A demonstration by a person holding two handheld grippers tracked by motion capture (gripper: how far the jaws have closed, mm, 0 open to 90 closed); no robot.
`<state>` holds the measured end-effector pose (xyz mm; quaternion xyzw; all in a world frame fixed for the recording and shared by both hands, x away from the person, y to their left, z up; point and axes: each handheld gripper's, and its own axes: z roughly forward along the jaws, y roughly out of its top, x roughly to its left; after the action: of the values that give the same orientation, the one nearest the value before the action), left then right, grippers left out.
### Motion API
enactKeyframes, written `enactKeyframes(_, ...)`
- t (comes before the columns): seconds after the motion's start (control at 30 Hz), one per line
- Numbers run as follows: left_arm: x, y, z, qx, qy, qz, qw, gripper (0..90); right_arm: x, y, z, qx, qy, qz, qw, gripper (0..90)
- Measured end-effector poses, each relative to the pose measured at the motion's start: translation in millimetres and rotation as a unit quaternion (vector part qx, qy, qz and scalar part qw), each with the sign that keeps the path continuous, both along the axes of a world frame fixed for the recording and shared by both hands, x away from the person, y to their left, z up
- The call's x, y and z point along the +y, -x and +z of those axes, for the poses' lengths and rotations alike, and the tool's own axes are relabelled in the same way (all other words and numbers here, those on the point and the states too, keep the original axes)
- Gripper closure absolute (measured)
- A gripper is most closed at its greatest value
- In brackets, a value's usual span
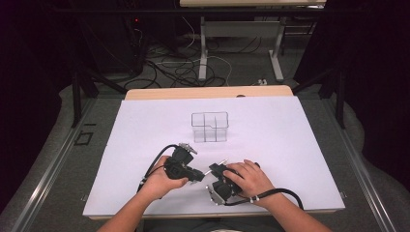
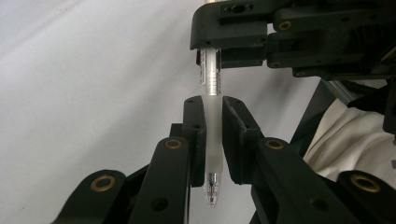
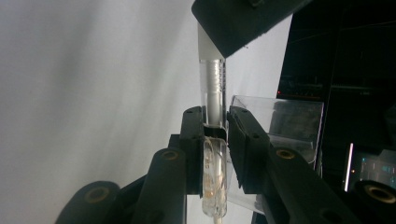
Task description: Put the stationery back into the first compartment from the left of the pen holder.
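While both grippers sit close together near the front edge of the white table sheet [image 1: 290, 145], I hold one clear pen between them. My left gripper [image 1: 196, 175] has its jaws drawn in narrow on the frosted lower barrel of the pen [image 2: 213, 135]; in the left gripper view the red-tipped writing point pokes out below the pads, toward the camera, and the printed upper part of the barrel runs up into the other gripper's black jaws at the top of that view. My right gripper [image 1: 216, 170] is clamped on the opposite end of the pen; in the right gripper view its jaws pinch the clear end of the barrel [image 3: 214, 177], and the ribbed section rises past them toward the left gripper's dark body above. Both pairs of pads press on the barrel, so the pen is held at both ends, off the sheet. My two hands nearly meet in the high view. A clear divided organiser box [image 1: 209, 126] stands further back near the middle of the sheet, well apart from the grippers.
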<state>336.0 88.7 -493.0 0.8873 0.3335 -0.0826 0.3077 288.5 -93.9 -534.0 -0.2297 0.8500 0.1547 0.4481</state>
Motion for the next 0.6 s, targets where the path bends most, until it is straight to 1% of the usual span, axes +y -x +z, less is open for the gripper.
enactKeyframes(0.03, -0.2, 0.1, 0.0, 0.000, 0.000, -0.001, 1.0000, 80.2, 0.3, 0.3, -0.8, -0.009, -0.005, 0.005, 0.9999, 76.7)
enactKeyframes(0.07, -0.3, 0.4, 0.0, 0.001, 0.000, -0.001, 1.0000, 80.2, 0.7, 0.8, -0.4, -0.004, 0.004, 0.003, 1.0000, 77.4)
enactKeyframes(0.17, -0.9, 0.5, 0.0, 0.000, 0.001, -0.003, 1.0000, 80.2, 2.0, 0.6, -1.3, -0.005, 0.012, 0.005, 0.9999, 78.1)
enactKeyframes(0.27, -1.8, 1.5, 0.5, 0.000, 0.003, -0.003, 1.0000, 80.2, 2.4, 0.2, -2.7, -0.008, 0.012, 0.004, 0.9999, 78.1)
enactKeyframes(0.33, -2.4, 2.0, 0.7, -0.001, 0.002, -0.004, 1.0000, 80.1, 2.7, -0.3, -2.4, -0.008, 0.017, 0.005, 0.9998, 78.4)
enactKeyframes(0.37, -2.5, 2.1, 0.7, 0.000, 0.002, -0.004, 1.0000, 80.2, 2.3, -0.1, -3.4, -0.006, 0.014, 0.001, 0.9999, 78.4)
enactKeyframes(0.47, -2.6, 2.2, 0.3, 0.000, 0.001, -0.004, 1.0000, 80.2, 2.8, -0.6, -3.5, -0.006, 0.017, 0.005, 0.9998, 78.6)
enactKeyframes(0.5, -2.7, 2.1, 0.3, -0.001, 0.001, -0.005, 1.0000, 80.1, 2.8, -0.8, -4.0, -0.007, 0.014, 0.007, 0.9998, 78.7)
enactKeyframes(0.6, -2.5, 1.9, 0.2, -0.001, 0.002, -0.006, 1.0000, 80.1, 2.7, -0.5, -3.7, -0.006, 0.017, 0.004, 0.9998, 78.9)
